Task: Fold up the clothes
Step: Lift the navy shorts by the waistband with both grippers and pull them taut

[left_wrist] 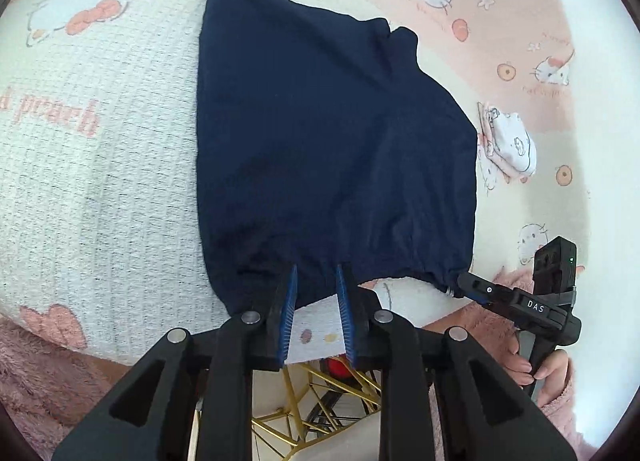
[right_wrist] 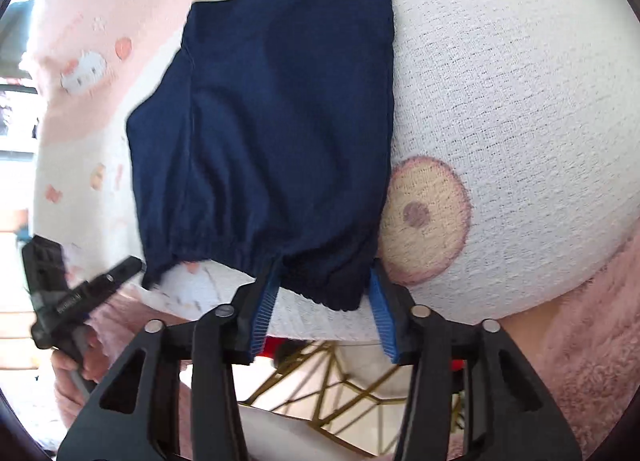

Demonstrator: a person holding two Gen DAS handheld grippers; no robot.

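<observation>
Navy shorts [left_wrist: 332,141] lie folded on the cat-print blanket [left_wrist: 100,141], waistband at 6 o'clock. Left gripper [left_wrist: 316,281] and right gripper [right_wrist: 324,281] straddle that hem, jaws parted, gripping nothing. Likely next: pinch the waistband, fold towards 12 o'clock.

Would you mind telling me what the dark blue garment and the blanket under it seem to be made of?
The dark blue garment looks like a thin matte woven or knit fabric, perhaps cotton: soft creases, gathered elastic hem. The blanket looks like waffle-weave cotton, its grid texture plainly visible, printed with cartoon cats.
</observation>
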